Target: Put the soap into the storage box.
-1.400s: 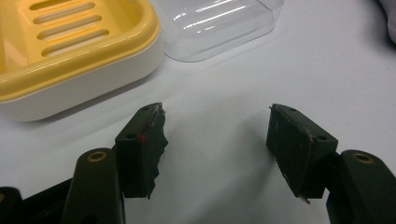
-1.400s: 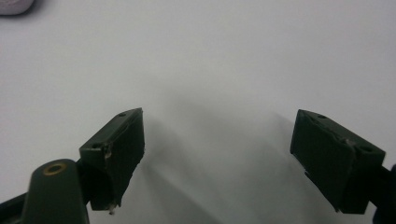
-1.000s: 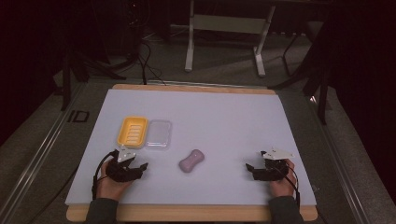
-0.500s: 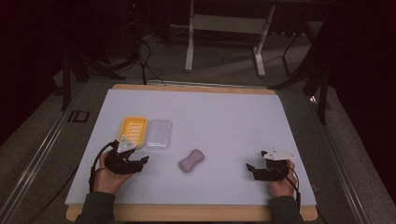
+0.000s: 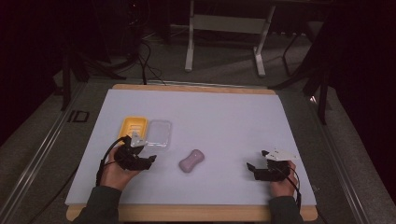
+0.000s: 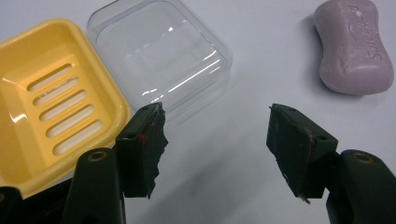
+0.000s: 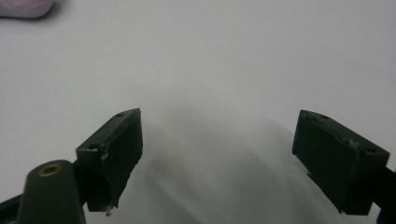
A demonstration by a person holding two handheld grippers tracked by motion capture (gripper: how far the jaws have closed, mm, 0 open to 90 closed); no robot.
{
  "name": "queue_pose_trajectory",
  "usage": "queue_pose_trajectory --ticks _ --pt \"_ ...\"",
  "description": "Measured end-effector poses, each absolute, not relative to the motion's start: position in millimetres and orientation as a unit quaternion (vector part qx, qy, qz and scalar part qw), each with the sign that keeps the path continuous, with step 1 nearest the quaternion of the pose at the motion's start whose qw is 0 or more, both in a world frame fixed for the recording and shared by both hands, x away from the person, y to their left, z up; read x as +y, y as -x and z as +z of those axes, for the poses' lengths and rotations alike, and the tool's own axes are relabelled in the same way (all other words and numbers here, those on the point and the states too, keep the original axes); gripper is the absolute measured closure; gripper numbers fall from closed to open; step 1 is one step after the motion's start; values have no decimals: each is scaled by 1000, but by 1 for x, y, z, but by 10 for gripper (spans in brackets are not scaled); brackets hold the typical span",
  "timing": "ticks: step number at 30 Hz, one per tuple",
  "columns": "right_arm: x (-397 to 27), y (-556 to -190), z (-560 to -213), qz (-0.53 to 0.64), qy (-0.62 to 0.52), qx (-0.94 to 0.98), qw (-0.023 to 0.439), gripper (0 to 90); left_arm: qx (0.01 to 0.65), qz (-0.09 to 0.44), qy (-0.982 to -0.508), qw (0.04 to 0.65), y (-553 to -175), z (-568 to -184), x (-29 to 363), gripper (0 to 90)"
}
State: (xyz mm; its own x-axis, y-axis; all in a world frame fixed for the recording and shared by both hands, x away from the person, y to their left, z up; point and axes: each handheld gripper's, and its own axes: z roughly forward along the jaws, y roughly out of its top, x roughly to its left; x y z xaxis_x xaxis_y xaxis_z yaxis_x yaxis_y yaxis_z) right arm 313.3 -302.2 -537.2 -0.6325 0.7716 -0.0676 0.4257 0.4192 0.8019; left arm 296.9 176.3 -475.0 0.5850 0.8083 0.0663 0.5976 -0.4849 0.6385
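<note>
On the white table top, seen from the high view, a yellow soap dish sits at about 9 o'clock from the centre, with a clear plastic lid touching its 3 o'clock side. Both look empty. A lilac bar of soap lies on the bare surface toward 6 o'clock of the centre, apart from the lid. The left gripper, held in the person's left hand, sits just at 6 o'clock of the dish and lid, pointing toward 3 o'clock at the soap. The right gripper, in the right hand, rests near the table's 4 o'clock corner, well apart from the soap, pointing toward 9 o'clock.

From the left gripper view, the left gripper has its jaws spread wide with nothing between them but table. The soap dish lies at 10 o'clock, its slotted floor bare. The clear lid sits at 12 o'clock, edge against the dish, holding nothing. The bar of soap lies at 2 o'clock, embossed lettering on its top, off to the side of the far jaw.

From the right gripper view, the right gripper also has its jaws wide apart over bare white table. A sliver of the soap shows at 11 o'clock, far off.
</note>
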Motion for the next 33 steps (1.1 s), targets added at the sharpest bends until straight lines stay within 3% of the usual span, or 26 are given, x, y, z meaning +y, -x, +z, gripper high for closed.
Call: queue_pose_trajectory --ticks 33 --pt "-302 -312 -537 396 -367 811 226 158 373 165 -874 265 -321 -456 120 357"
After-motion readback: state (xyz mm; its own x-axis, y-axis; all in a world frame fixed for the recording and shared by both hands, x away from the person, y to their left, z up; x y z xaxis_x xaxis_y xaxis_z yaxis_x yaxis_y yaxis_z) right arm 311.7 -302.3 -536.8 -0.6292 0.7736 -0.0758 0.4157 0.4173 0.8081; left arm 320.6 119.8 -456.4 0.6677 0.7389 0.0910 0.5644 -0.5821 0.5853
